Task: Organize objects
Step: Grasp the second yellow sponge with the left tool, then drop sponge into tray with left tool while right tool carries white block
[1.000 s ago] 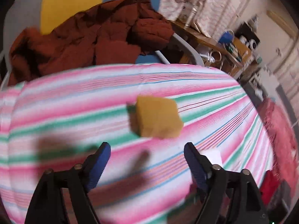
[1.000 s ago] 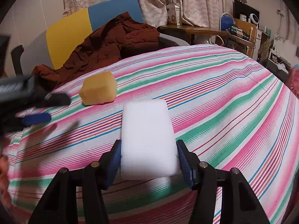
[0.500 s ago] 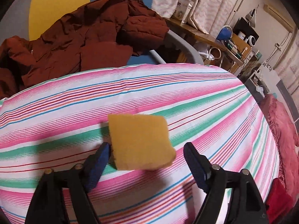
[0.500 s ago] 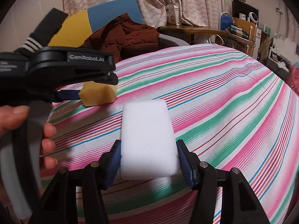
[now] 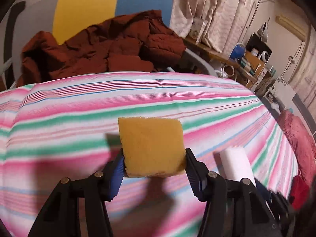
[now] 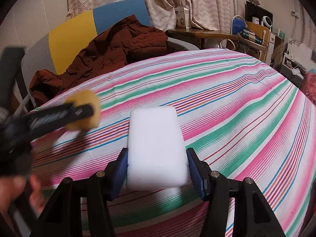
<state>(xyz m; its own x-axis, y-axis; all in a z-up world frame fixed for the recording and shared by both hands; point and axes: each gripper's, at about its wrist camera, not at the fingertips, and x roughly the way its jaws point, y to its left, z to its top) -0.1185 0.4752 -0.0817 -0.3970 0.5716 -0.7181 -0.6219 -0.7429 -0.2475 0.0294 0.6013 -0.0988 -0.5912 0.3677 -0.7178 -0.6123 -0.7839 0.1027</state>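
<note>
A yellow sponge [image 5: 152, 146] sits between the blue pads of the left gripper [image 5: 155, 165], whose jaws are closing on it above the striped cloth [image 5: 79, 106]. The pads touch the sponge's two sides near its lower edge, and most of the block stands clear ahead of the fingers. The shadow under it suggests it is already off the cloth, though the blur makes that hard to confirm.

The right gripper [image 6: 157, 167] is clamped on a white foam block [image 6: 156, 144], pads pressed against its long sides near the near end, the rest of the block reaching forward over the cloth. From the right wrist view the sponge [image 6: 86, 112] appears to the left of the white block, blurred, with the left gripper's arm [image 6: 53, 116] across it and a hand [image 6: 23, 195] below.

For the step in hand, the squeeze should probably finish before any further travel: a sponge gives under pressure, so a light grip near one edge could let it twist or slip out. A hold nearer its middle would be safer. Moved towards the white block, the sponge needs room so the two grippers do not knock together. A brown jacket [image 5: 102, 51] lies on the chair [image 5: 86, 11] behind, out of the way.
</note>
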